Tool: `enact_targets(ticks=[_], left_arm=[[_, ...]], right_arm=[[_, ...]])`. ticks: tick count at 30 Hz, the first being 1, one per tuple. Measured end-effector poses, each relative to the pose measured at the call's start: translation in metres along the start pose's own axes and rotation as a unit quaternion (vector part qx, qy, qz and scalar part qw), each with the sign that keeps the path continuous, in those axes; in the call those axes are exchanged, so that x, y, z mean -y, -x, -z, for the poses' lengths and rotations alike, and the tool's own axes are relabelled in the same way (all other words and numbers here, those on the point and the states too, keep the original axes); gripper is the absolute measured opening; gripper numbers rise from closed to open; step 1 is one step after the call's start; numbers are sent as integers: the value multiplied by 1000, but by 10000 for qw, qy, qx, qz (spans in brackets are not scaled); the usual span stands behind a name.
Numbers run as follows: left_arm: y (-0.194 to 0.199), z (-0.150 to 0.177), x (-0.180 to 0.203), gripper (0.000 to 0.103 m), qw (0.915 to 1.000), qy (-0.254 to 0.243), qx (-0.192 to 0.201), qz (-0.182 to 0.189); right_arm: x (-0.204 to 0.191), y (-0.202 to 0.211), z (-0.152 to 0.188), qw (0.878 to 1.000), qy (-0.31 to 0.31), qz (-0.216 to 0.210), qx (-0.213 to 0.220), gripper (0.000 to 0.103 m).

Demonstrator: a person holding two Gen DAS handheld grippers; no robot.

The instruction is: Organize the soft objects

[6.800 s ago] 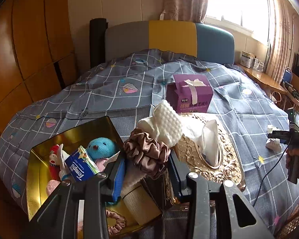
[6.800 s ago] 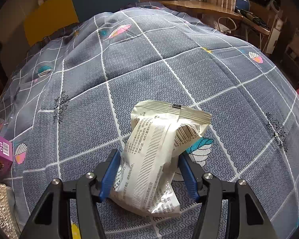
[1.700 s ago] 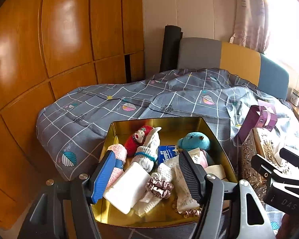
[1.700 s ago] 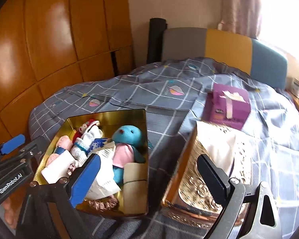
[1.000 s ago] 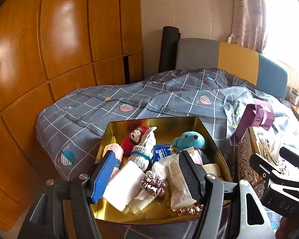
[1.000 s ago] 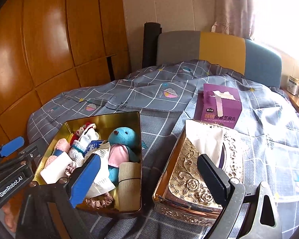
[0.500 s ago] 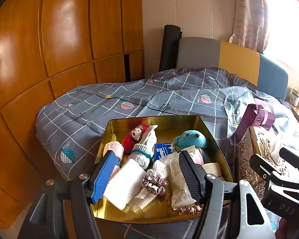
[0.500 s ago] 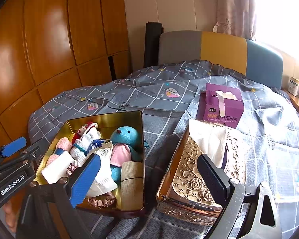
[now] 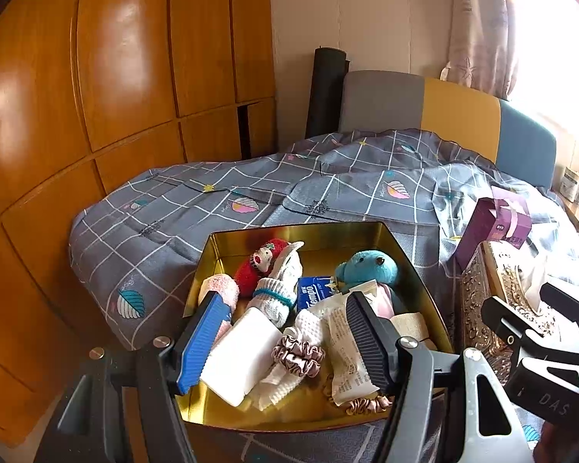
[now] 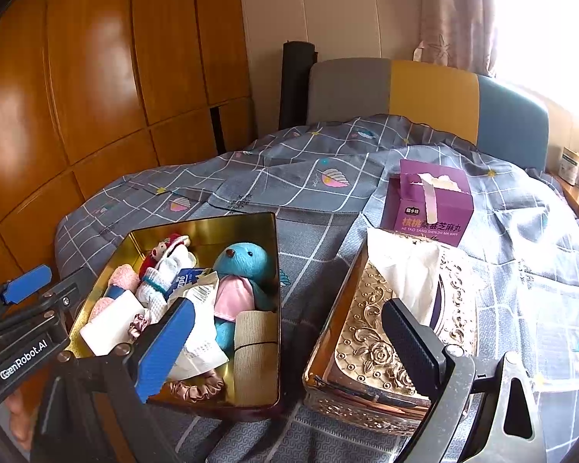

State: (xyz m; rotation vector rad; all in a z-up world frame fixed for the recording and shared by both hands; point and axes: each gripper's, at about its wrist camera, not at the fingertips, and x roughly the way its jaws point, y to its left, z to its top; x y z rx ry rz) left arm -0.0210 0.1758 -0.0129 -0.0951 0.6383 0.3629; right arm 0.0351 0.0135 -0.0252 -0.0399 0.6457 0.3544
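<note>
**Two grippers empty above a full tin**

Both sets of jaws stand wide apart with nothing between them. The left gripper (image 9: 285, 337) hangs over the near edge of the tin (image 9: 409, 249); the right gripper (image 10: 289, 341) hangs between the tin and the tissue box (image 10: 366, 347), which sits just beside it on the quilt (image 10: 312, 177).

Inside the tin the soft things lie packed together — a blue bear (image 9: 368, 266) at the far right, a red doll (image 9: 260, 266) and rolled socks (image 9: 280, 295) at the far left, a pink fluffy piece (image 9: 220, 287) against the left wall, a tissue pack (image 9: 312, 295) in the middle. Nearer lie a white block (image 9: 241, 355), a waffle cloth (image 9: 308, 324), a scrunchie (image 9: 299, 355), a crinkled packet (image 9: 347, 347) and, in the right view, a tan roll (image 10: 256, 339). A second scrunchie (image 9: 361, 403) touches the front wall.

By my judgement, all of it is light and yielding. The bear and socks would squash under the pads, so a grip across the thickest part would hold best. The scrunchies are slippery satin; pinching through the gathered bulk seems safer than the loop's edge. The packet is likely slick and crackly — take it at the body, not the sealed end. The block looks spongy and wide; grip its short side.

A purple carton (image 10: 430, 208) stands behind the tissue box, apart from the tin. Nothing soft appears loose on the quilt, so the sorting looks about finished.
</note>
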Motion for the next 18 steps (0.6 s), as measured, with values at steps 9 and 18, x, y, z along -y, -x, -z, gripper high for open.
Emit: enact_targets(ticks=[9, 18], left_arm=[[-1, 1, 2, 67, 9999, -50, -28, 85], [-3, 4, 1, 67, 9996, 1, -53, 281]], right_arm=[[2, -1, 2, 10000, -15, 8, -34, 98], [6, 2, 3, 10000, 3, 39, 50, 98]])
